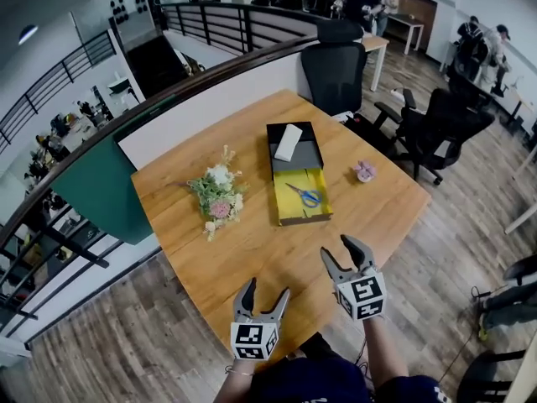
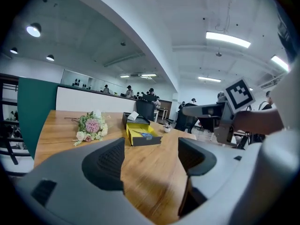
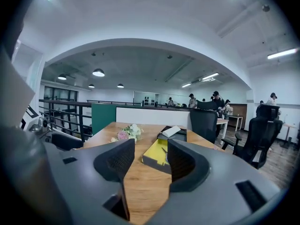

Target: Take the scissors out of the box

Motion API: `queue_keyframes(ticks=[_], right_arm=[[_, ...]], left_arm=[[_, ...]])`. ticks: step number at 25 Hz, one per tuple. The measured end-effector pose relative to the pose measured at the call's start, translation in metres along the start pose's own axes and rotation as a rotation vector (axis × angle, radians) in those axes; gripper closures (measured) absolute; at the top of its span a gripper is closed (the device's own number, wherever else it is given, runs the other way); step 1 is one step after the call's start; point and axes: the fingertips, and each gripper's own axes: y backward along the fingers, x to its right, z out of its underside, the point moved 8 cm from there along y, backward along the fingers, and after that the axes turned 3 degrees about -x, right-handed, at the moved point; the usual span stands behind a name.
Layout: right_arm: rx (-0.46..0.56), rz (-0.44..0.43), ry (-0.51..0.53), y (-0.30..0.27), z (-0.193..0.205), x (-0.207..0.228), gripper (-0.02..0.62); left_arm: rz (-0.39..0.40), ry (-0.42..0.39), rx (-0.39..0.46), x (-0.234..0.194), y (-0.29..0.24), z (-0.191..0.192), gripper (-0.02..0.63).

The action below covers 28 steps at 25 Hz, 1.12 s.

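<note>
Blue-handled scissors (image 1: 308, 196) lie in the yellow-lined tray of an open box (image 1: 281, 204) at the middle of the wooden table. The box's black half (image 1: 309, 154) behind the tray carries a white card (image 1: 288, 142). My left gripper (image 1: 267, 290) hovers over the table's near edge, open and empty. My right gripper (image 1: 338, 248) is a little farther forward and to the right, also open with nothing between its jaws. In the left gripper view the box (image 2: 140, 136) and the scissors (image 2: 146, 135) lie far ahead. In the right gripper view the box (image 3: 154, 156) shows between the jaws.
A small bouquet (image 1: 218, 196) lies left of the box and a little pink object (image 1: 365, 171) to its right. Black office chairs (image 1: 336, 70) stand beyond the far corner. A green and white partition (image 1: 109, 183) runs along the table's left side.
</note>
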Motion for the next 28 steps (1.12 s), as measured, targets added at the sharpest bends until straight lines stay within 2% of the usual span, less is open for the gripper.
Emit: queue_keyframes(ticks=[6, 14, 20, 28], right_arm=[[-0.051, -0.095, 0.099, -0.042, -0.031, 0.027, 0.39], [-0.226, -0.216, 0.219, -0.104, -0.031, 0.055, 0.4], [-0.303, -0.286, 0.199, -0.151, -0.029, 0.079, 0.403], [-0.397, -0.329, 0.211, -0.208, -0.022, 0.107, 0.423]], left_arm=[[-0.041, 0.022, 0.001, -0.008, -0.006, -0.008, 0.252], [-0.112, 0.022, 0.036, -0.014, -0.027, -0.031, 0.252], [-0.149, 0.027, 0.051, -0.015, -0.04, -0.043, 0.252], [-0.233, 0.055, 0.046, -0.025, -0.048, -0.046, 0.252]])
